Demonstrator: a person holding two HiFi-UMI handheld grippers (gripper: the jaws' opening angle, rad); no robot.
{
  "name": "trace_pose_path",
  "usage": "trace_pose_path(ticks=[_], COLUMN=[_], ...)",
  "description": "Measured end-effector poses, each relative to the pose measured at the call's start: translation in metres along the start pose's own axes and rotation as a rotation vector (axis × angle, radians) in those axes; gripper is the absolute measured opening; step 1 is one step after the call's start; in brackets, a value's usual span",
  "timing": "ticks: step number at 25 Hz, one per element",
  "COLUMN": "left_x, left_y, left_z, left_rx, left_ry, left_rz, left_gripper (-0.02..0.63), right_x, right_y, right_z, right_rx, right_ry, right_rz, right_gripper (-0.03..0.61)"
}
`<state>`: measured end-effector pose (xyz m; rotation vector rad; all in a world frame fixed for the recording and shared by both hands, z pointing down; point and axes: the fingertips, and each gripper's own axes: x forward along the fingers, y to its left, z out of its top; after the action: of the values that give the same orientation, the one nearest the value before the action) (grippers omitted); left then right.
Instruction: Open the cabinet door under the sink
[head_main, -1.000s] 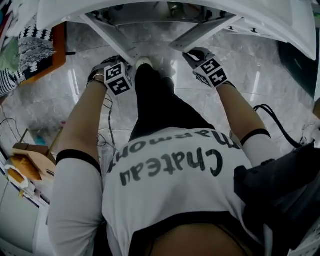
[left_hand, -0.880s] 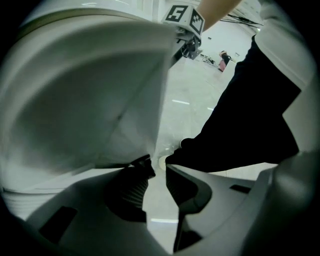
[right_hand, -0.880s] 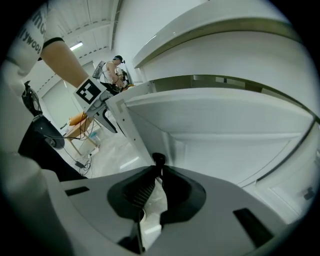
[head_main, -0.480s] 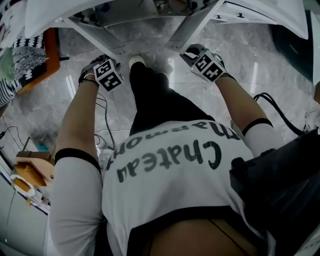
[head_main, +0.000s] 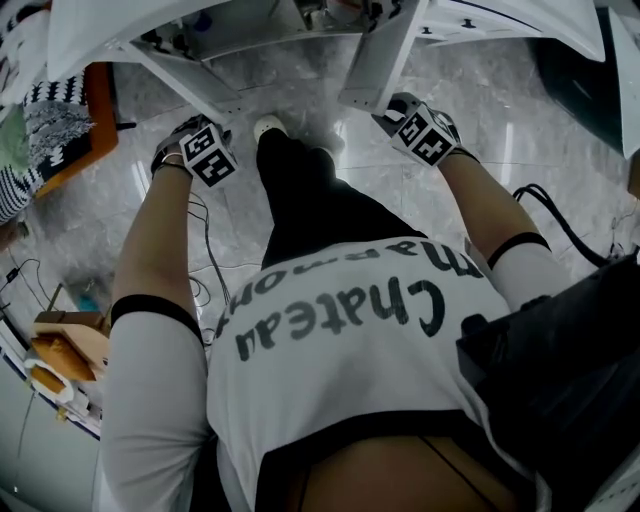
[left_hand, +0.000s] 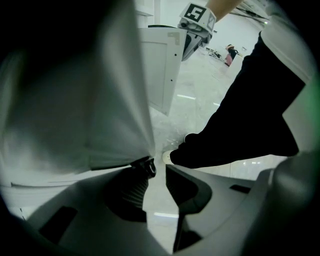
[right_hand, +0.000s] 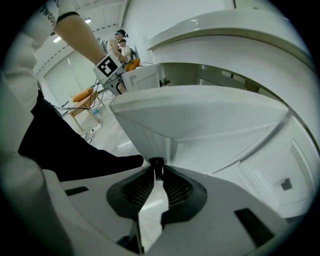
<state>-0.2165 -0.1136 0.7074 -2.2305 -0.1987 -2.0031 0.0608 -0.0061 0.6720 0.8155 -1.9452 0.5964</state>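
Both white cabinet doors under the sink stand swung out toward me. My left gripper (head_main: 183, 130) points down at the outer edge of the left door (head_main: 185, 80). In the left gripper view its jaws (left_hand: 159, 167) are open: the small black knob (left_hand: 147, 166) touches only the left fingertip, and floor shows through the gap. My right gripper (head_main: 388, 106) is at the end of the right door (head_main: 375, 60). Its jaws (right_hand: 156, 169) are opening, with the pads still on the stem of that door's dark knob (right_hand: 156, 162).
The person's black trouser leg and white shoe (head_main: 268, 127) stand between the doors on the marble floor (head_main: 300, 70). Cables (head_main: 545, 205) trail at the right by a black bag (head_main: 560, 380). An orange-edged board (head_main: 95, 110) and a wooden stool (head_main: 60, 340) are at the left.
The right door has swung further out with my right gripper on its knob. My left gripper stays at the left door's edge.
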Motion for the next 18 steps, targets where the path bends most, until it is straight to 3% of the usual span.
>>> trace_pose_path(ticks=[18], left_x=[-0.007], left_y=[-0.013], left_z=[-0.050], left_rx=[0.048], left_ry=[0.010], left_rz=[0.028], left_gripper=[0.089], right_x=[-0.017], right_y=[-0.005], right_z=[-0.032], right_rx=[0.008], right_ry=[0.066], right_rz=[-0.066], right_gripper=[0.055])
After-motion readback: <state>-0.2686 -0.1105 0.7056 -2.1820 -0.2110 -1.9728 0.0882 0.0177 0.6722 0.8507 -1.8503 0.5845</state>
